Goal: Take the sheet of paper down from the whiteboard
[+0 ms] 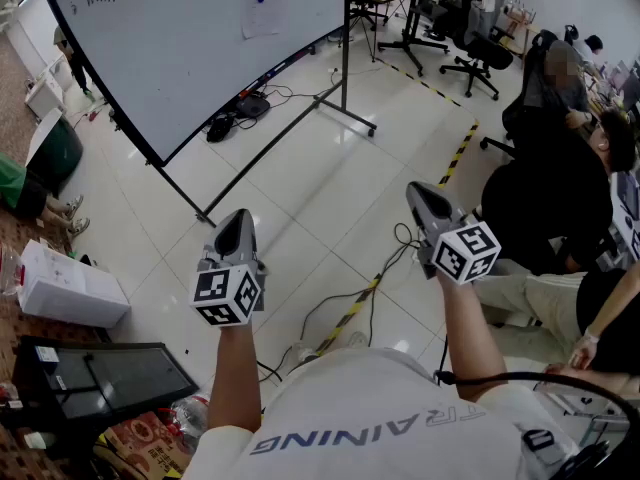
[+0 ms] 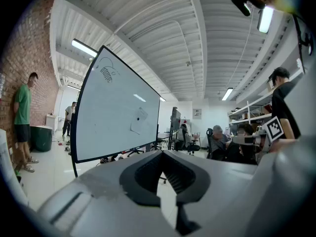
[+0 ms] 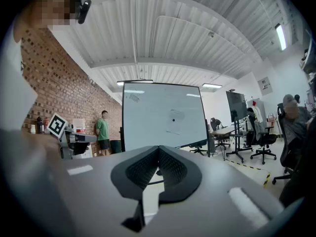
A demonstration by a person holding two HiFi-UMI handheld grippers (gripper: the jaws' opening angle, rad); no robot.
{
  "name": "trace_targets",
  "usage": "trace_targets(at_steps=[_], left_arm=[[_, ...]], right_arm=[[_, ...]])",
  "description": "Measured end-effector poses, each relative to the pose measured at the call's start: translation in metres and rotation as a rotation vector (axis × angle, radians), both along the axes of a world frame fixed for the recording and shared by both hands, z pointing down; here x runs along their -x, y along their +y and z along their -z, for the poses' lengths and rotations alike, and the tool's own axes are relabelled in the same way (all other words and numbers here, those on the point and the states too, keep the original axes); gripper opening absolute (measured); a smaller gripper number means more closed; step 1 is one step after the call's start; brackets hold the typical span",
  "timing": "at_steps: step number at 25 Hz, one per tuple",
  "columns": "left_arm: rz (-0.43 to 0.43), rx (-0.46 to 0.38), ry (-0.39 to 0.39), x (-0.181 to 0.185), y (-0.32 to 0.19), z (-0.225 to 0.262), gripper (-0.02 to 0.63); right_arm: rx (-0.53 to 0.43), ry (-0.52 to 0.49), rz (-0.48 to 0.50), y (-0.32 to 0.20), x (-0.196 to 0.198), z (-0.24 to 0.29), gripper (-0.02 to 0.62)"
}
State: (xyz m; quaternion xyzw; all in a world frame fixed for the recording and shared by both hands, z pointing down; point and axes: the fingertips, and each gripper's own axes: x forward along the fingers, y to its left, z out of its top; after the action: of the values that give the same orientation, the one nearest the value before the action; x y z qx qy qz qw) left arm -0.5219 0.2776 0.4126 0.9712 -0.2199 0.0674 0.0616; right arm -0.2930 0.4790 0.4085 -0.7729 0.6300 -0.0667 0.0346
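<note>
A white sheet of paper (image 1: pixel 266 3) hangs on the big rolling whiteboard (image 1: pixel 190 58), pinned by a small dark magnet. It also shows far off in the left gripper view, where the paper (image 2: pixel 139 121) sits on the whiteboard (image 2: pixel 111 122), and in the right gripper view as the paper (image 3: pixel 174 121) on the whiteboard (image 3: pixel 153 117). My left gripper (image 1: pixel 237 230) and right gripper (image 1: pixel 425 200) are held out over the floor, well short of the board. In its own view each of them, the left gripper (image 2: pixel 162 154) and the right gripper (image 3: pixel 158 149), is shut with nothing between the jaws.
The whiteboard's black stand legs (image 1: pixel 280 133) and cables (image 1: pixel 235 118) lie on the tiled floor ahead. Yellow-black tape (image 1: pixel 455 158) crosses the floor. Seated people (image 1: pixel 560 198) and office chairs (image 1: pixel 478 53) are at the right. A white box (image 1: pixel 70 286) and a black screen (image 1: pixel 110 380) lie at the left.
</note>
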Motion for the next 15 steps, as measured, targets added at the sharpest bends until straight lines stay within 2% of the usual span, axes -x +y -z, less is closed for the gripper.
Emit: trace_targets(at_steps=[7, 15], left_arm=[[0.031, -0.012, 0.000, -0.028, 0.006, 0.000, 0.002], [0.034, -0.003, -0.009, -0.053, -0.015, -0.006, 0.002]], right_arm=[[0.003, -0.022, 0.031, 0.003, -0.034, -0.014, 0.008], [0.013, -0.055, 0.068, -0.031, -0.052, -0.029, 0.008]])
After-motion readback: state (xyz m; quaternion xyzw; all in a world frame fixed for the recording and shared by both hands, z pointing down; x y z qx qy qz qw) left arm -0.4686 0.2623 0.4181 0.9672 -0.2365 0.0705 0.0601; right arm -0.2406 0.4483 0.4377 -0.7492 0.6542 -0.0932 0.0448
